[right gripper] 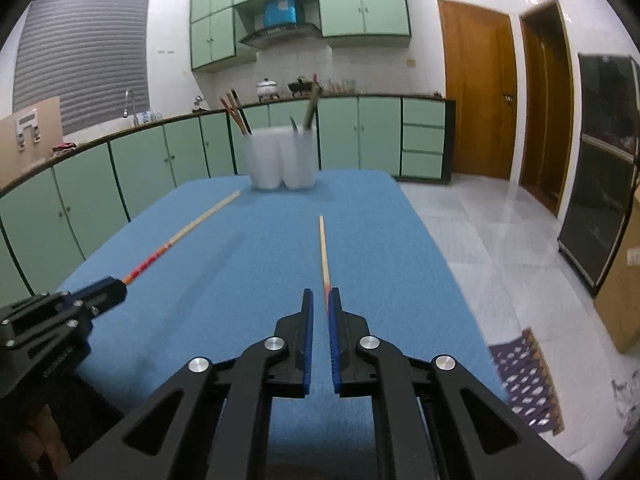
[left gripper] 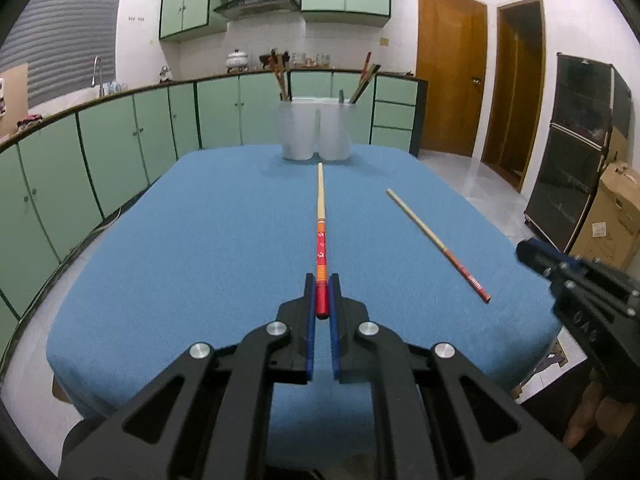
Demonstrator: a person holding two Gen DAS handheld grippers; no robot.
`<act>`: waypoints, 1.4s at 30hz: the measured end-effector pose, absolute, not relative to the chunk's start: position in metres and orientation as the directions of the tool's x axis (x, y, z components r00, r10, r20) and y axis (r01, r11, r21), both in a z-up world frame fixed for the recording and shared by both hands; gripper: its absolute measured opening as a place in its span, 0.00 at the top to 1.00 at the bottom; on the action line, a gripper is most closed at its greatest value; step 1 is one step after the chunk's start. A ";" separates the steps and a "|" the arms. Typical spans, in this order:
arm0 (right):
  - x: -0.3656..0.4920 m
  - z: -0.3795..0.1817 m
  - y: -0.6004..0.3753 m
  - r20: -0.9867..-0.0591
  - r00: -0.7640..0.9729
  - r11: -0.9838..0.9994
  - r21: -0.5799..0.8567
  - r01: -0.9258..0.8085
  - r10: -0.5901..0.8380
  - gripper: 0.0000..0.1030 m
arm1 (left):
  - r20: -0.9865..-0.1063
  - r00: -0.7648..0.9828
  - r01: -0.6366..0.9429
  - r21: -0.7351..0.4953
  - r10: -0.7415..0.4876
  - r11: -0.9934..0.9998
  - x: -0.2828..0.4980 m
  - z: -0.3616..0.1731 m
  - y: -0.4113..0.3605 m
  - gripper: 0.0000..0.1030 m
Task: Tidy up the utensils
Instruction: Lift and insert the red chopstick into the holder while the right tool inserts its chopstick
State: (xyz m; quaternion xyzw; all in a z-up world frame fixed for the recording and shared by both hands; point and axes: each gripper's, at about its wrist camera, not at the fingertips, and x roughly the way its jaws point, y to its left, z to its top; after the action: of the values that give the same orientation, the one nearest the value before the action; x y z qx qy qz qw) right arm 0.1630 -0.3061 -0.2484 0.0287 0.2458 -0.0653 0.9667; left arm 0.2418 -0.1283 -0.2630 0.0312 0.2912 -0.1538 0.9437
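Note:
A chopstick with a red and orange handle (left gripper: 321, 216) points straight at two white cups (left gripper: 316, 132) at the far end of the blue-covered table (left gripper: 180, 248). My left gripper (left gripper: 322, 280) is shut on its red end; the right wrist view shows the left gripper (right gripper: 116, 286) and this chopstick (right gripper: 192, 224) at the left. A thinner chopstick (left gripper: 432, 238) lies on the cloth, its red end free. My right gripper (right gripper: 321, 294) hovers just above that end with its jaws shut and nothing pressed between them. There the thin chopstick (right gripper: 323, 248) runs forward below the fingertips. Both cups (right gripper: 280, 160) hold several utensils.
Green cabinets (left gripper: 100, 160) curve along the left and back of the room. A tiled floor (right gripper: 500, 248), wooden doors (left gripper: 448, 72), a dark cabinet (left gripper: 576, 152) and a cardboard box (left gripper: 612, 216) lie to the right. A patterned mat (right gripper: 528, 384) lies beyond the table's right edge.

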 end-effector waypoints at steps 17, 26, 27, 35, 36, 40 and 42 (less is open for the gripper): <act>0.185 -0.300 -0.321 -0.589 0.802 0.985 0.053 0.162 -0.100 0.84 | -0.667 0.713 0.285 -0.010 -0.219 0.958 0.241 -0.308 -0.130 0.68; 0.193 -0.305 -0.317 -0.589 0.802 0.990 0.024 0.139 -0.098 0.84 | -0.661 0.702 0.319 -0.040 -0.265 0.947 0.251 -0.309 -0.132 0.95; 0.194 -0.304 -0.317 -0.593 0.800 0.991 0.028 0.133 -0.090 0.86 | -0.661 0.699 0.322 -0.047 -0.271 0.946 0.252 -0.309 -0.132 0.95; 0.170 -0.261 -0.313 -0.536 0.843 0.992 0.071 0.102 -0.048 0.94 | -0.640 0.706 0.317 -0.098 -0.304 0.943 0.248 -0.282 -0.122 0.95; 0.165 -0.252 -0.312 -0.522 0.852 0.992 0.075 0.099 -0.045 0.94 | -0.638 0.707 0.317 -0.102 -0.307 0.943 0.247 -0.277 -0.121 0.95; 0.157 -0.222 -0.311 -0.479 0.877 0.992 0.084 0.093 -0.042 0.94 | -0.609 0.723 0.320 -0.124 -0.327 0.939 0.243 -0.254 -0.113 0.95; 0.156 -0.206 -0.312 -0.456 0.889 0.992 0.085 0.089 -0.040 0.94 | -0.588 0.738 0.325 -0.123 -0.333 0.938 0.241 -0.241 -0.111 0.95</act>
State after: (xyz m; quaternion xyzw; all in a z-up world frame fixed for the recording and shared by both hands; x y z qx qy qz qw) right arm 0.1561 -0.3123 -0.2059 0.0518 0.2332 -0.0332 0.9705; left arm 0.2414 -0.1105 -0.2413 -0.0060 0.3163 -0.1765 0.9321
